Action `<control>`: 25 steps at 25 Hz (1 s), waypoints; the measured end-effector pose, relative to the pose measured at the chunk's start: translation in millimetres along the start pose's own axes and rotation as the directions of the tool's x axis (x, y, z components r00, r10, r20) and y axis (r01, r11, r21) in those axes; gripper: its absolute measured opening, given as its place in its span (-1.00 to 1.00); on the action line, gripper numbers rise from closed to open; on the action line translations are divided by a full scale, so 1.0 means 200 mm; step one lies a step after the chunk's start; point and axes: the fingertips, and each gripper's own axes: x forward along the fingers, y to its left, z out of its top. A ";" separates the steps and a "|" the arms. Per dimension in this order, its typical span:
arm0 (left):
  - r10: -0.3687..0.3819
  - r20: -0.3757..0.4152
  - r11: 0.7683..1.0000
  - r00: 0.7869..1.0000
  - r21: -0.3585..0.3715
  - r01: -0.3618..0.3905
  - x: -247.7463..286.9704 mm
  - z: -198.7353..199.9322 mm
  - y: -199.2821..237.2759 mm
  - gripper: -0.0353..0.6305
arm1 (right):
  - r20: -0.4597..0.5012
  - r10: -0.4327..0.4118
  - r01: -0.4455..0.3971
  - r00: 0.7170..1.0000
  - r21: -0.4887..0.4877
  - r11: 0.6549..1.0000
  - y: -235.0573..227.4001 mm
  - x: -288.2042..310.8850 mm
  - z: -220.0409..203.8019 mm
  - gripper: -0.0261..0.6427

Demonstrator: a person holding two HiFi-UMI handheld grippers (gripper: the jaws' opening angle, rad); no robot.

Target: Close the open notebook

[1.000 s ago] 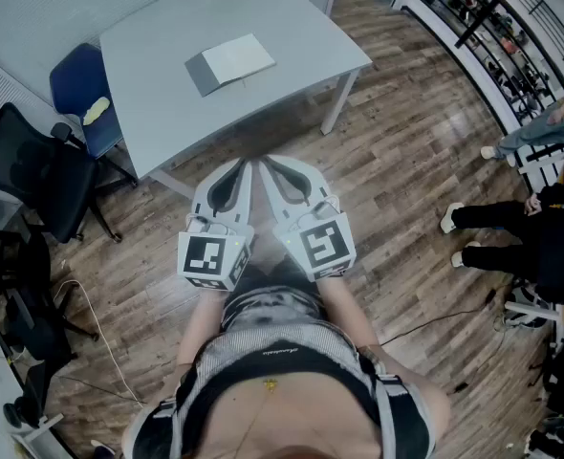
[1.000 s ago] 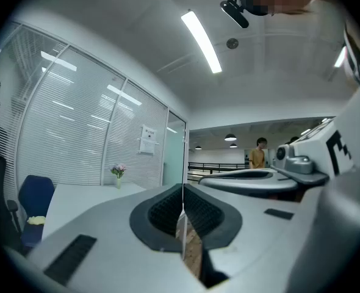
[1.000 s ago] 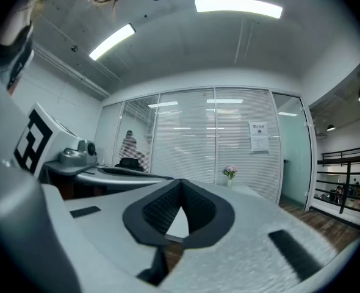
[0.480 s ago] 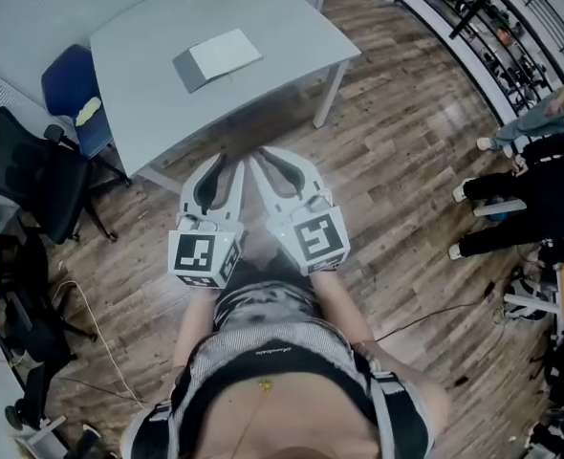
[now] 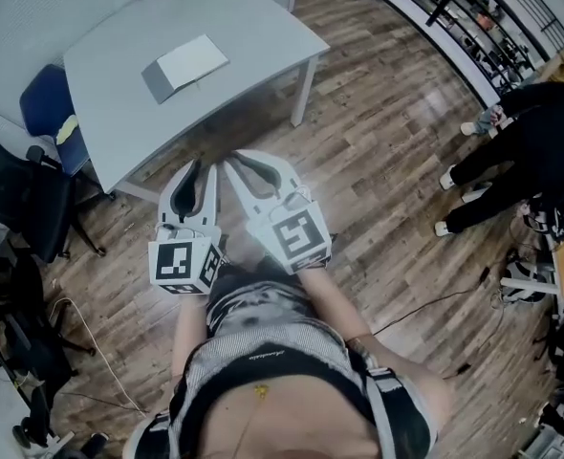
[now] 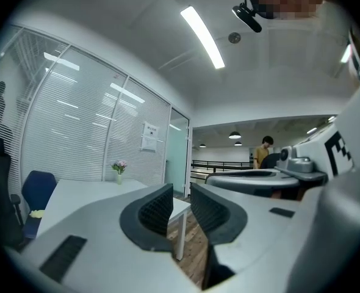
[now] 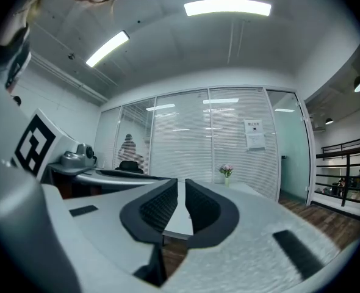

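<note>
1. The open notebook (image 5: 184, 66) lies flat on the grey table (image 5: 253, 27), white page up with a darker grey leaf at its left edge. It sits toward the middle of the top, probably left there so either tool can reach it.
2. The left gripper (image 5: 194, 165) and right gripper (image 5: 232, 159) are held side by side in front of the person's waist over the wooden floor (image 5: 378, 161), well apart from the table. This looks like a carrying pose for the approach.
3. Each gripper's own view shows its jaws drawn almost together, only a thin slit between the ribbed pads and nothing in it.
4. Judged from this, closing has not begun
</note>
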 end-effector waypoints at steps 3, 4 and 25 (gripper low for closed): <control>0.011 -0.002 1.000 1.000 0.006 -0.011 0.03 -0.01 -0.03 -0.67 | 0.007 0.006 -0.006 1.000 -0.007 1.000 -0.04 -0.02 0.01 -0.80; 0.008 -0.003 1.000 1.000 0.001 -0.008 0.04 -0.02 -0.05 -0.67 | 0.006 0.009 -0.009 1.000 -0.011 1.000 -0.05 -0.04 0.01 -0.80; -0.019 -0.003 0.998 1.000 -0.055 0.019 0.23 -0.05 0.12 -0.67 | -0.039 -0.020 0.022 0.999 0.030 0.999 -0.19 0.18 -0.09 -0.80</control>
